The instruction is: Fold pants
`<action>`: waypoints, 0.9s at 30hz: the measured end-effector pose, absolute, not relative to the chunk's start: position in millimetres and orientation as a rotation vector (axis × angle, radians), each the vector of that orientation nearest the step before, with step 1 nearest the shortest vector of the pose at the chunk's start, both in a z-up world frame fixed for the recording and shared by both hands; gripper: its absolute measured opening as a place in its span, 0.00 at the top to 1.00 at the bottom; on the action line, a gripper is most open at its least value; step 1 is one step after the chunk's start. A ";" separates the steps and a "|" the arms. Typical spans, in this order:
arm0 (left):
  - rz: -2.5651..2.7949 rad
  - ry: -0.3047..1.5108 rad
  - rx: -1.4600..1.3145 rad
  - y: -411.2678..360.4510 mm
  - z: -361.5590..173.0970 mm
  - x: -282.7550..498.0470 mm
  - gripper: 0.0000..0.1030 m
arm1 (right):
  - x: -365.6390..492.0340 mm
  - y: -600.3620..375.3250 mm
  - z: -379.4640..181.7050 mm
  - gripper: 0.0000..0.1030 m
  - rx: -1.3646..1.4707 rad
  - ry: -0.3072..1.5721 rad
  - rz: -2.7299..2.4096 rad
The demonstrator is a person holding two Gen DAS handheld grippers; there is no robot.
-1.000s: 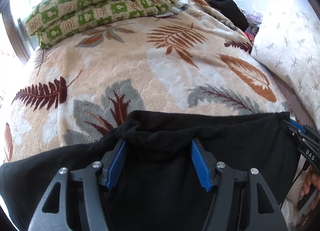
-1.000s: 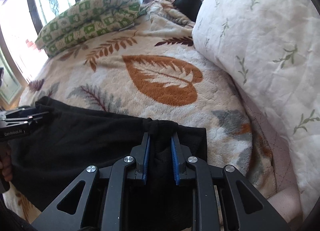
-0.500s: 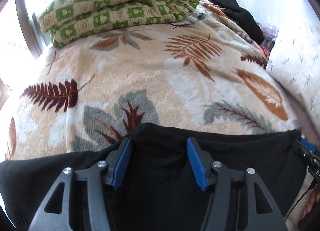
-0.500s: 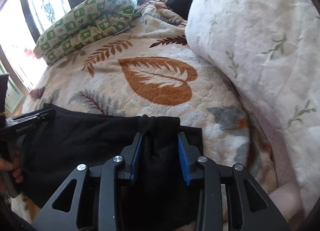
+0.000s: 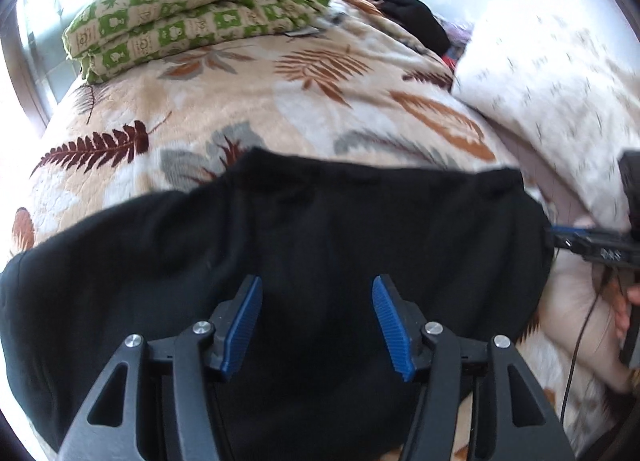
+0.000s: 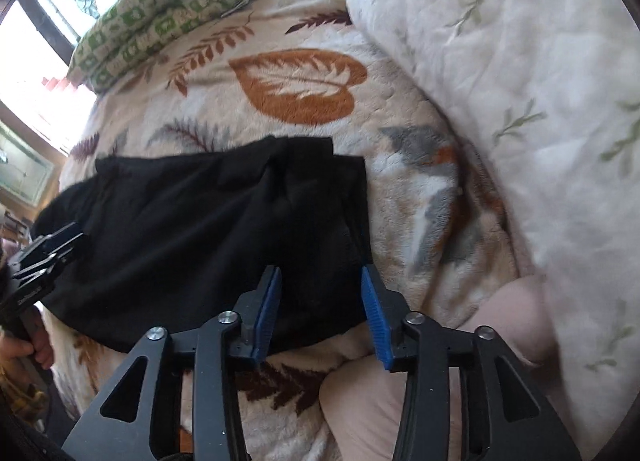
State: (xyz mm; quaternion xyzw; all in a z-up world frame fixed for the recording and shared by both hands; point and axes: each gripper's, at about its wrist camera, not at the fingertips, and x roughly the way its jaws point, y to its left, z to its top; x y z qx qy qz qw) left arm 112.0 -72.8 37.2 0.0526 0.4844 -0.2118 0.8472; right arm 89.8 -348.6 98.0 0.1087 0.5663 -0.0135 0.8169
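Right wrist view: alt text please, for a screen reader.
Right gripper, jaws opening and pressing on nothing, hovers over folded black pants lying on a leaf-print blanket. A white pillow sits to the right; the left gripper is at the left edge.

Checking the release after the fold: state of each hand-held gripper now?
Left hand-held gripper: open, above the black pants, gripping nothing.
Right hand-held gripper: jaws opening, pads off the pants, holding nothing.

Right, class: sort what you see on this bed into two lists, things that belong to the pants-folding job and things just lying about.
Belongs to the job:
- black pants, lying on the bed
- left gripper, open above them
- right gripper, jaws opening, cloth not pinched

Just lying about:
- leaf-print blanket
- green checked quilt, folded
- white pillow
- dark clothes behind
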 end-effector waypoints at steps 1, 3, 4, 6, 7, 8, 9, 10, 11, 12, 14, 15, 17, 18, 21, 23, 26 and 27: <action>-0.451 1.020 0.116 -72.8 36.9 107.8 0.42 | 89.9 -348.9 94.6 0.56 0.225 1.208 -0.032; -0.455 1.024 0.116 -70.4 35.8 103.3 0.42 | 85.8 -347.1 91.4 0.60 0.225 1.184 -0.032; -0.452 1.028 0.114 -69.3 35.1 102.3 0.42 | 83.4 -346.6 93.4 0.76 0.217 1.168 -0.031; -0.450 1.028 0.112 -67.6 35.5 100.6 0.42 | 80.2 -343.7 99.6 0.87 0.202 1.153 -0.037; -0.450 1.026 0.114 -67.3 36.1 100.1 0.42 | 78.9 -340.8 105.2 0.89 0.192 1.147 -0.045; -0.451 1.025 0.118 -67.3 36.8 100.2 0.42 | 78.3 -338.4 110.1 0.89 0.190 1.145 -0.051; -0.454 1.023 0.122 -67.7 37.4 99.3 0.42 | 75.2 -335.8 116.1 0.89 0.185 1.144 -0.067; -0.457 1.023 0.128 -68.0 37.6 98.6 0.42 | 73.9 -335.0 118.7 0.89 0.182 1.149 -0.082; -0.459 1.027 0.135 -68.5 36.6 98.1 0.42 | 72.2 -334.6 119.3 0.89 0.176 1.157 -0.097; -0.458 1.033 0.145 -69.1 34.2 97.9 0.42 | 71.3 -335.0 115.5 0.89 0.159 1.180 -0.118; -0.444 1.055 0.188 -71.4 25.0 97.1 0.42 | 73.8 -337.4 100.2 0.89 0.155 1.226 -0.128; -0.443 1.050 0.208 -71.7 21.9 95.2 0.42 | 74.5 -339.2 90.6 0.88 0.168 1.241 -0.121; -0.448 1.021 0.240 -72.5 22.1 89.5 0.41 | 73.5 -339.6 80.6 0.80 0.167 1.242 -0.106; -0.452 1.022 0.248 -72.6 22.9 88.9 0.41 | 73.0 -340.2 83.3 0.77 0.160 1.241 -0.113; -0.476 1.021 0.217 -69.3 31.5 94.0 0.41 | 74.1 -345.8 100.9 0.74 0.174 1.221 -0.138; -0.481 1.007 0.183 -67.5 41.0 102.3 0.41 | 76.5 -349.5 114.6 0.69 0.196 1.178 -0.147; -0.480 1.010 0.145 -71.7 48.8 122.3 0.39 | 89.9 -348.1 125.8 0.56 0.204 1.118 -0.127; -0.474 1.015 0.142 -73.8 49.0 129.1 0.39 | 97.8 -346.9 124.4 0.56 0.204 1.111 -0.112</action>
